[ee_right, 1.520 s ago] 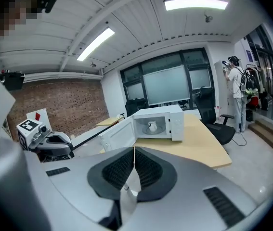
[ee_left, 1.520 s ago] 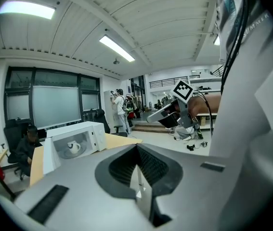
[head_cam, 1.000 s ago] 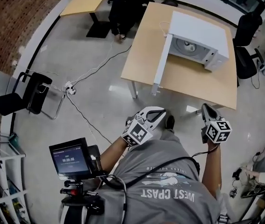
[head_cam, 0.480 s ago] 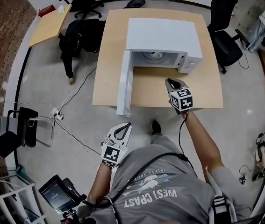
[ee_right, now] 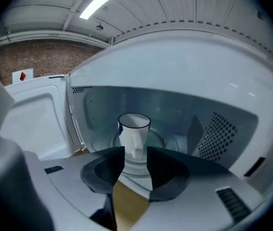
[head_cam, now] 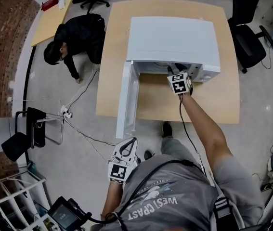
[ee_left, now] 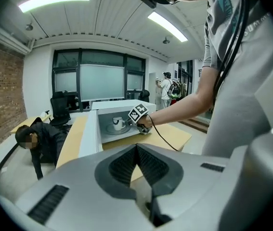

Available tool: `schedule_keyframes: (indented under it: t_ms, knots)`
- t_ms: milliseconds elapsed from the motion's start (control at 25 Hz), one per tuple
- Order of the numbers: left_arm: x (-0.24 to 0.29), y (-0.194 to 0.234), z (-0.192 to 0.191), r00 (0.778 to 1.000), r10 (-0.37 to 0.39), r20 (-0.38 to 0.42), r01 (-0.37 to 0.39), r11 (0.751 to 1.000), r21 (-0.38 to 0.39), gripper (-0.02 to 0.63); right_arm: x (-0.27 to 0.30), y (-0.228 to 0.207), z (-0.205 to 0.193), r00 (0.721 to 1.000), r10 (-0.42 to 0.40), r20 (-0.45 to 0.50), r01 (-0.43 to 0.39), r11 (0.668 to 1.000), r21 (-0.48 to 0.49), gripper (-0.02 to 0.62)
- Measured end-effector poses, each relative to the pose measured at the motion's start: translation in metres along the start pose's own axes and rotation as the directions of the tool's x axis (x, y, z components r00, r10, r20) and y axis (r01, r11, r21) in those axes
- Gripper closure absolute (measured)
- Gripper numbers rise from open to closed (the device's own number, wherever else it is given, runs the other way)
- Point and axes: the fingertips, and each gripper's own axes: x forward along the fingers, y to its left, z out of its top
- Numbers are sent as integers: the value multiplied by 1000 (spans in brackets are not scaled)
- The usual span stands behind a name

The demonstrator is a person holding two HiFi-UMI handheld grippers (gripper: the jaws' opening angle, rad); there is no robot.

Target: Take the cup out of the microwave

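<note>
Reaching into an open white box-shaped microwave [head_cam: 175, 37] on a pale wooden tabletop [head_cam: 213, 100], the right gripper [ee_right: 136, 159] has its jaws apart and opening. A white ceramic cup [ee_right: 134, 129] stands upright on the glass turntable [ee_right: 161, 141] just beyond the tips, handle towards the gap, unclamped. From the head view the microwave's top hides the cup. The left gripper [ee_left: 136, 153], jaws together and empty, hangs near the person's body, well apart from the tabletop.
</note>
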Motion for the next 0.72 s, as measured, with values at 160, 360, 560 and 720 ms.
schedule_keyframes:
  t_ms: [160,360,560,720]
  knots:
    - [10,11,4,999,38,-2,-38,999,-24,563,31,-6,-2,1000,-8,-18,8,999,-37,471]
    - [11,18,3,998,55,-27,-57,997,-49,563,48,-2,0,1000,11,-17,-12,997,-71,472]
    - [10,23,2,998,53,-15,-54,998,-38,563,41,4,1,998,58,26,-59,997,45,523]
    - [2,19,-5,999,50,-9,-50,998,-30,563,20,11,-7,995,86,51,-91,991,101,525]
